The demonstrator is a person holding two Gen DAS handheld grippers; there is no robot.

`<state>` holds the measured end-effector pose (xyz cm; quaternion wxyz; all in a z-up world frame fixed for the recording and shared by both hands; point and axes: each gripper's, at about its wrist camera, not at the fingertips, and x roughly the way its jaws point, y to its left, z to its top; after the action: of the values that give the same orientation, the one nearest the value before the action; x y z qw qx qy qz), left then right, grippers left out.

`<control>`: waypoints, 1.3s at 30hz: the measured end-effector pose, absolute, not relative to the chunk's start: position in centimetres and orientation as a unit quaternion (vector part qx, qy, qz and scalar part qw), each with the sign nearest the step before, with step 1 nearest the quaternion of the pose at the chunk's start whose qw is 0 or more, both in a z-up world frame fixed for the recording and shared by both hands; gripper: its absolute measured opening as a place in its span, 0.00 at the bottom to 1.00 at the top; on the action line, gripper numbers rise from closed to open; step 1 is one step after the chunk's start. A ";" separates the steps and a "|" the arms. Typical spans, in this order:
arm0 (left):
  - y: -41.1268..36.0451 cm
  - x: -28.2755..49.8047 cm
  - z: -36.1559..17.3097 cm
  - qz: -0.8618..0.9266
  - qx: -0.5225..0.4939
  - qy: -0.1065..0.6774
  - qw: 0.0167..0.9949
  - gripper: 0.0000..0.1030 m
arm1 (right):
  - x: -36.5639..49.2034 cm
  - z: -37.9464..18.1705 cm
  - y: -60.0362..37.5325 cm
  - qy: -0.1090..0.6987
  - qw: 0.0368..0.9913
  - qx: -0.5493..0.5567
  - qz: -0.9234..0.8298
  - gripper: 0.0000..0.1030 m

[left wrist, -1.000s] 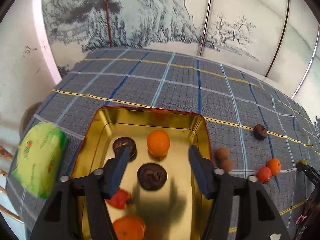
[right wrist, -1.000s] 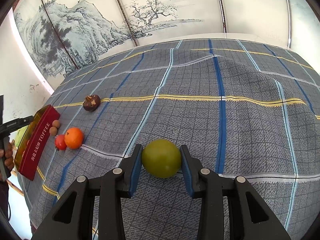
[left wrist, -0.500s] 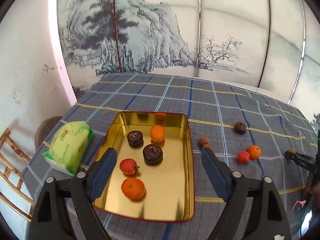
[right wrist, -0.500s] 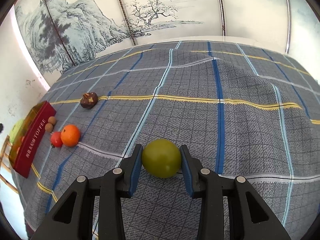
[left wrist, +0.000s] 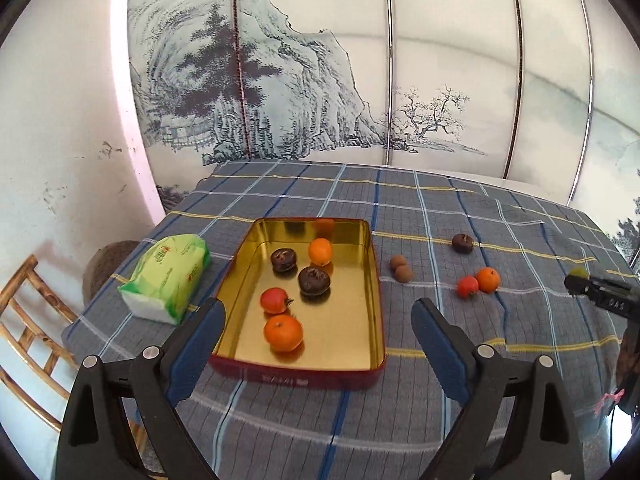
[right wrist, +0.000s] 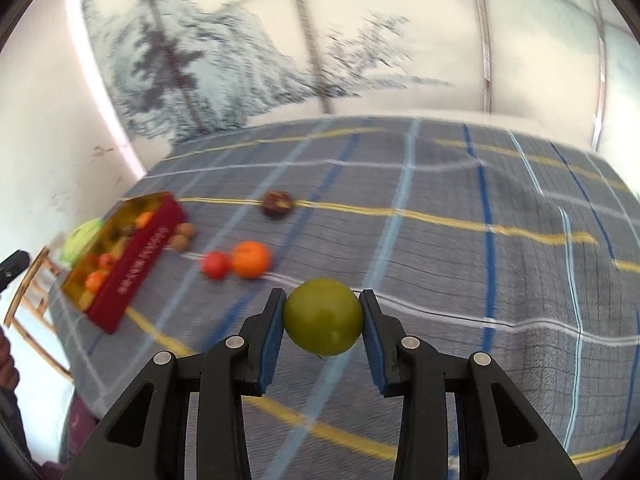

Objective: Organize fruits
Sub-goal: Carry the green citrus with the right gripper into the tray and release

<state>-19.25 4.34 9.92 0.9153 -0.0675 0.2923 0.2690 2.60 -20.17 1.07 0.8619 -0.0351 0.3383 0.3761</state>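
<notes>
Carrying step: my right hand-held gripper (right wrist: 322, 322) grasps the green fruit (right wrist: 322, 316) above the surface (right wrist: 440, 248).
My left hand-held gripper (left wrist: 316, 334) hangs released before the tin (left wrist: 370, 264), which holds 5 fruits. Next I judge: swing left, lower the fruit into the tin, release.

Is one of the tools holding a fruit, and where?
Yes: the right tool grips the green fruit by its two sides. The left tool is open, holding nothing.
</notes>
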 end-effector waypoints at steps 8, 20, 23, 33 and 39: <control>3.9 -21.9 9.6 0.287 -0.058 0.284 0.913 0.92 | -3.7 5.4 -15.0 0.307 0.827 -0.046 0.469 0.37; 4.3 -23.0 8.6 0.293 -0.072 0.296 0.906 0.93 | -9.4 7.1 -6.4 0.301 0.758 -0.086 0.573 0.37; 4.8 -23.2 8.1 0.296 -0.080 0.302 0.903 0.93 | -10.2 7.2 -5.0 0.301 0.749 -0.094 0.583 0.37; 6.3 -24.2 6.4 0.310 -0.111 0.318 0.889 0.93 | -11.2 5.9 -1.2 0.317 0.726 -0.118 0.599 0.37; 6.8 -24.6 6.0 0.313 -0.119 0.322 0.886 0.93 | -11.2 5.4 0.7 0.321 0.721 -0.133 0.599 0.37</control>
<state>-24.56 6.78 5.99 0.8857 -0.1191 0.3215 0.3131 -11.24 0.69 5.39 0.7214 -0.1331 0.3211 0.5989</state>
